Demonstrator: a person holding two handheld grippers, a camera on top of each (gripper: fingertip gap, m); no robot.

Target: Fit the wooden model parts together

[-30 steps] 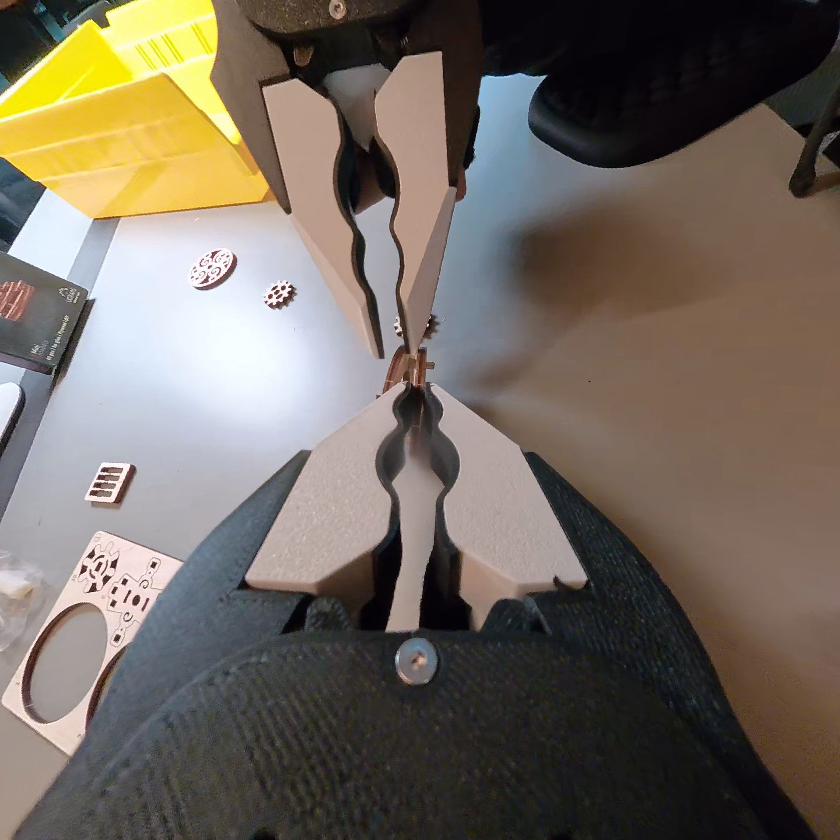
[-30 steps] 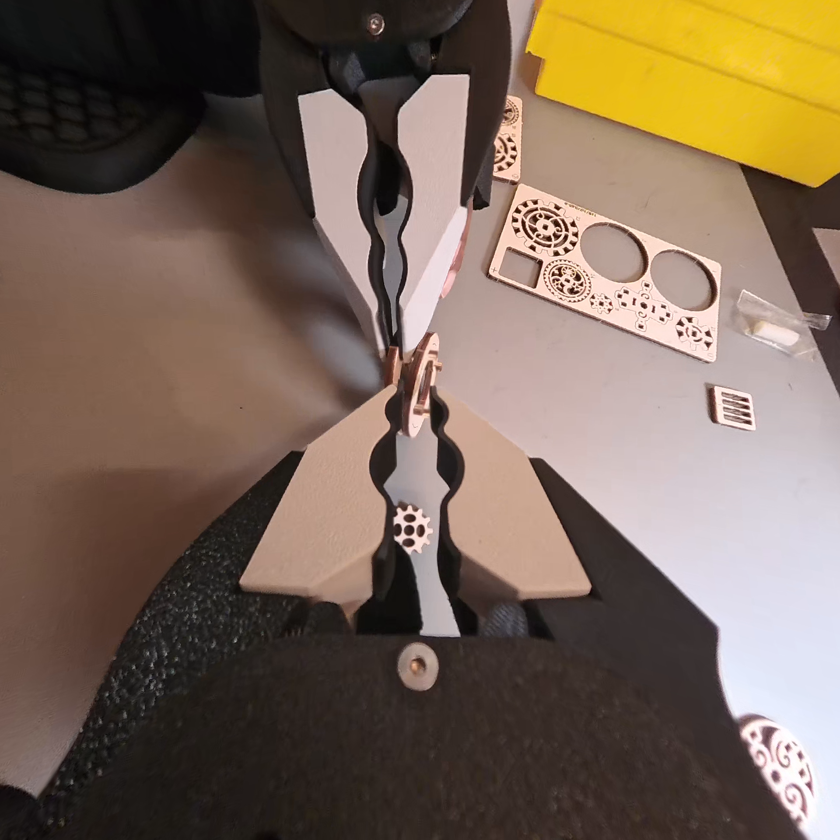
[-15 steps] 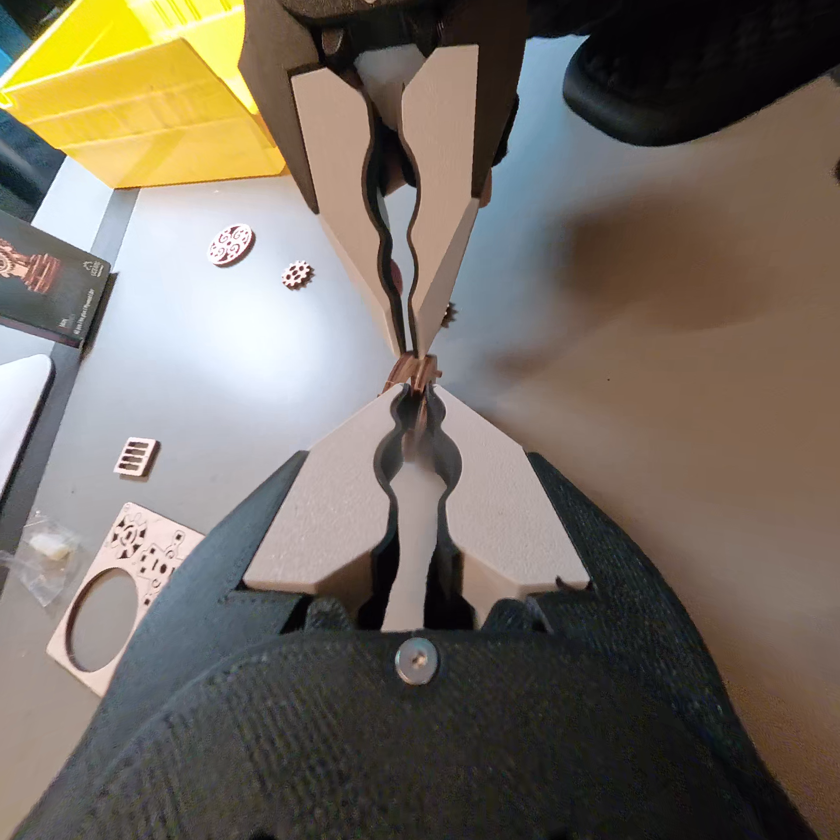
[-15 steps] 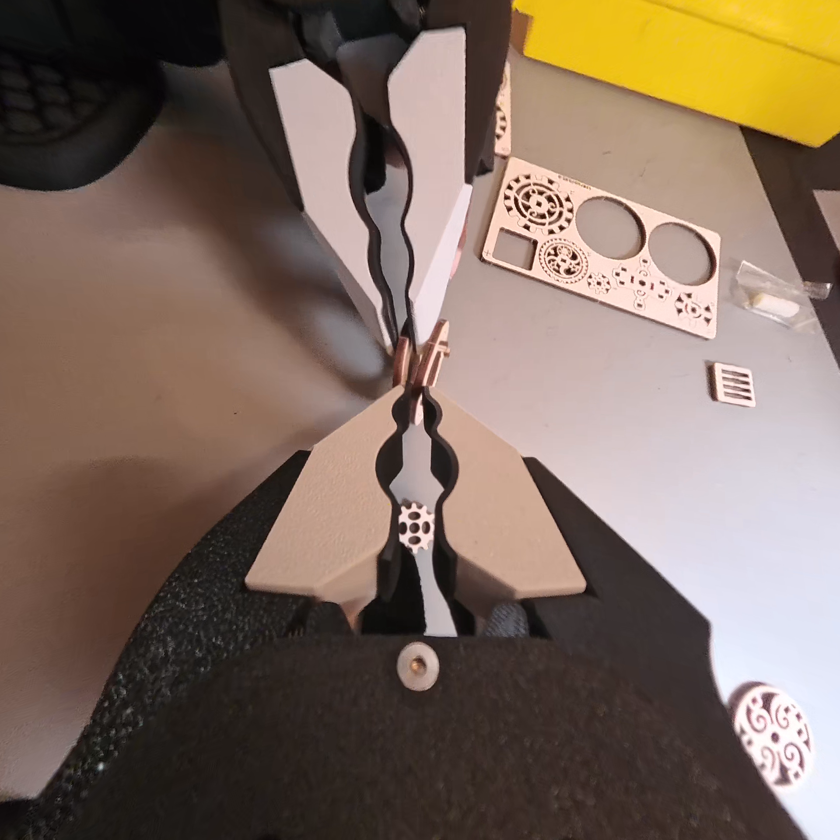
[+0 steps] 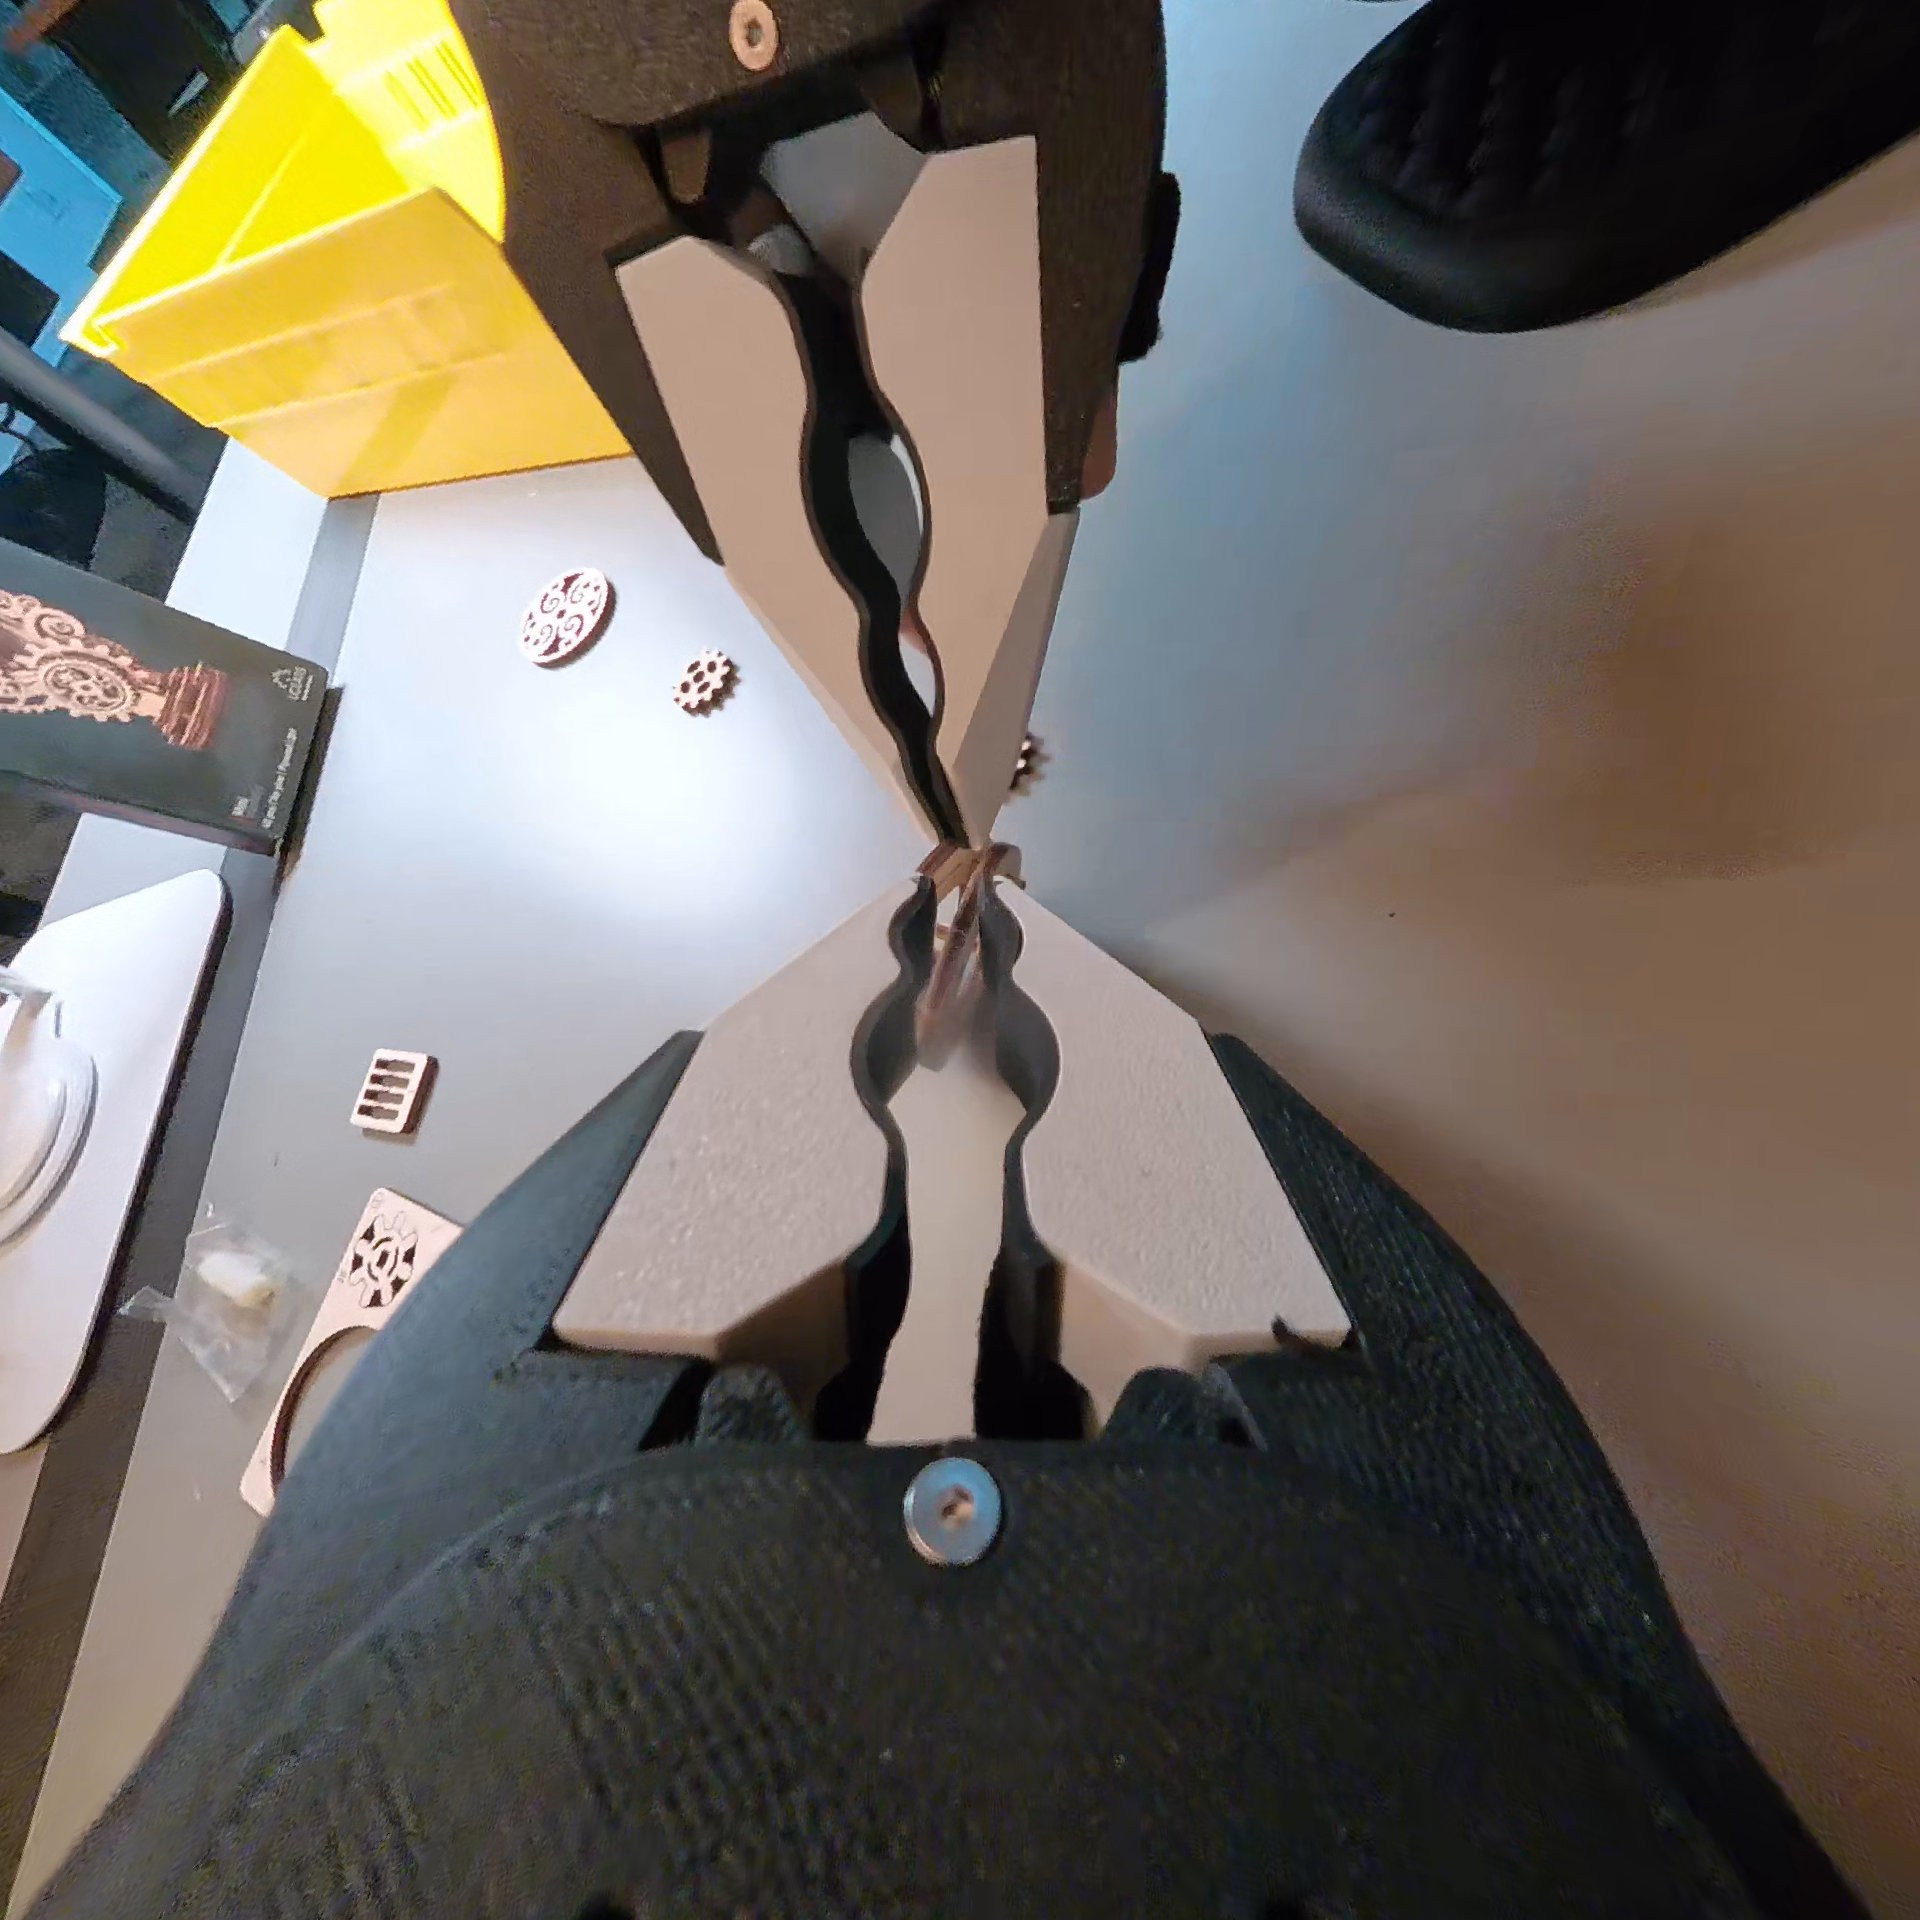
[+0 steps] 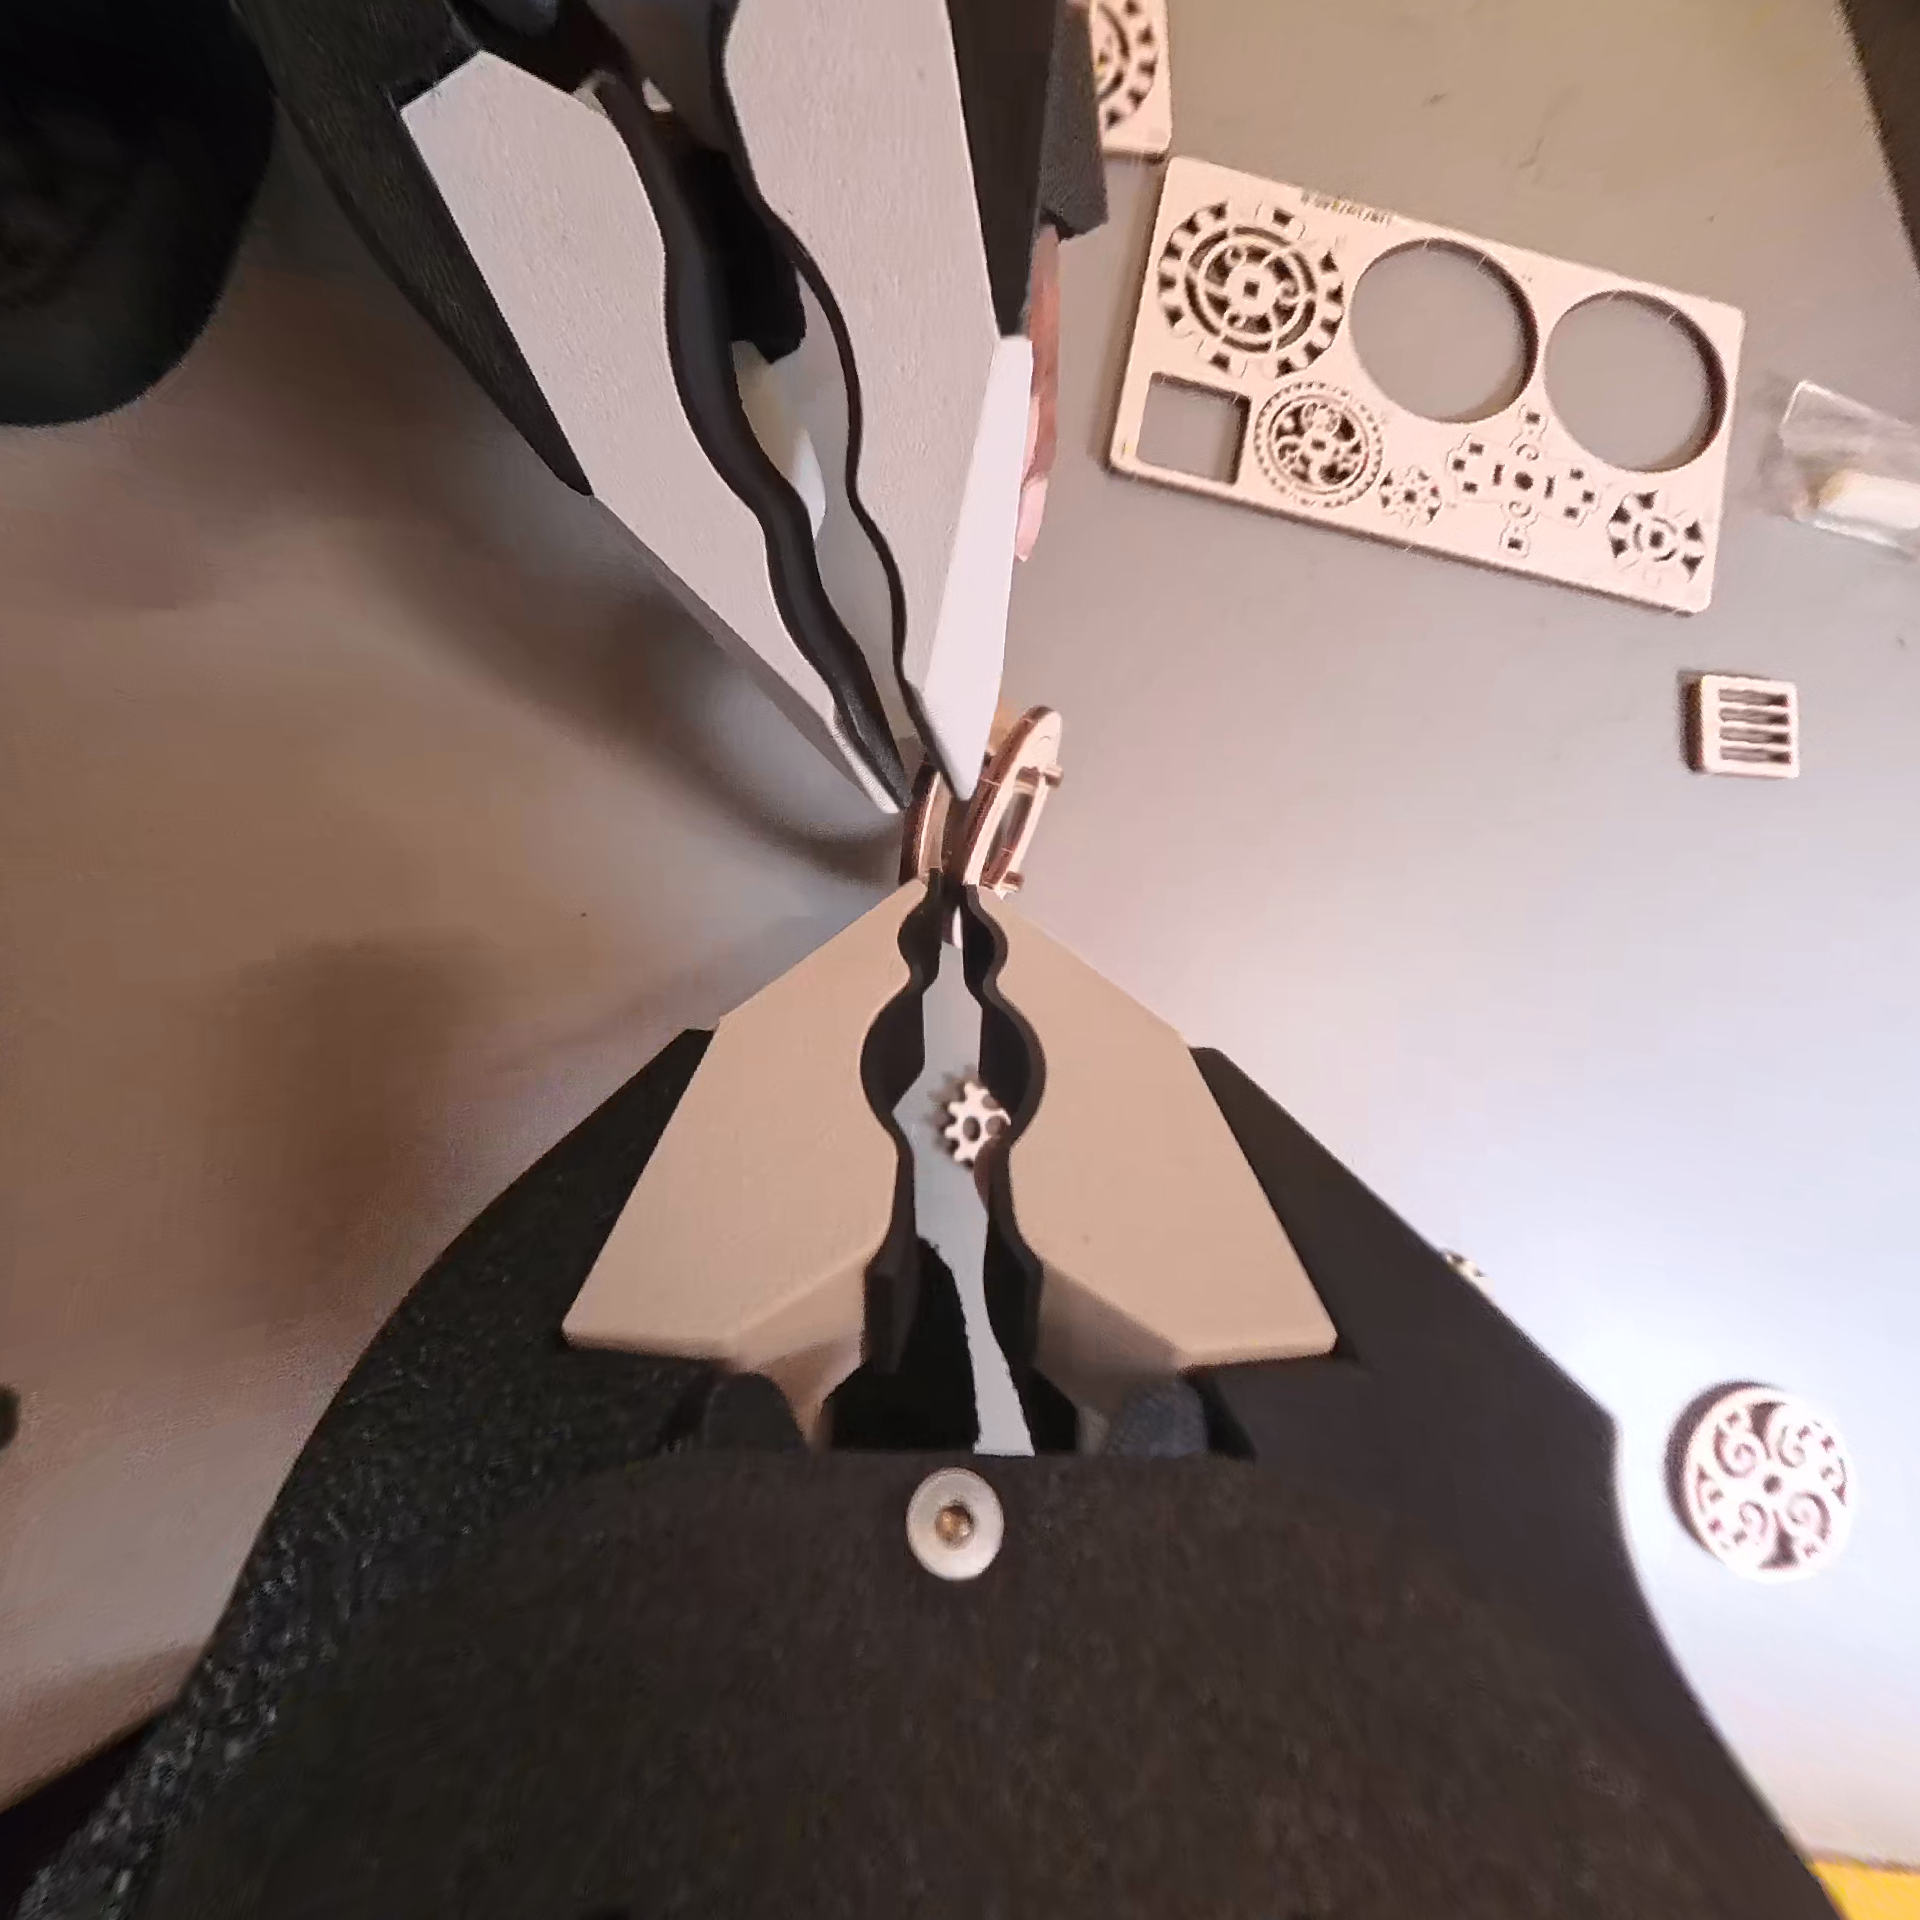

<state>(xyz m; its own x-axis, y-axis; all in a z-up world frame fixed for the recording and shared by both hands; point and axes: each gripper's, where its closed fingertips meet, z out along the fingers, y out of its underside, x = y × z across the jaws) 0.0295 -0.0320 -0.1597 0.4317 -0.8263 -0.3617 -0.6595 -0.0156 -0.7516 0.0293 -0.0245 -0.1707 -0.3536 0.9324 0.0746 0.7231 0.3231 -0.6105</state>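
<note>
While both grippers (image 5: 961,883) (image 6: 940,888) pinch wooden discs (image 6: 1013,800) tip-to-tip, 1 gear (image 6: 971,1127) lies beneath — a parts sheet (image 6: 1434,384) nearby.

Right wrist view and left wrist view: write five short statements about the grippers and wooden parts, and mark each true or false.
1. The left gripper and right gripper meet tip to tip, the left pinching a wooden disc and the right a wooden ring. True.
2. A small gear lies on the table, seen between the right gripper's fingers. True.
3. The wooden sheet is still full. False: two round openings and a square one are empty.
4. The slatted square piece is held in a gripper. False: it lies on the table.
5. The ornate round disc sits inside the yellow bin. False: it lies on the table beside the bin.
</note>
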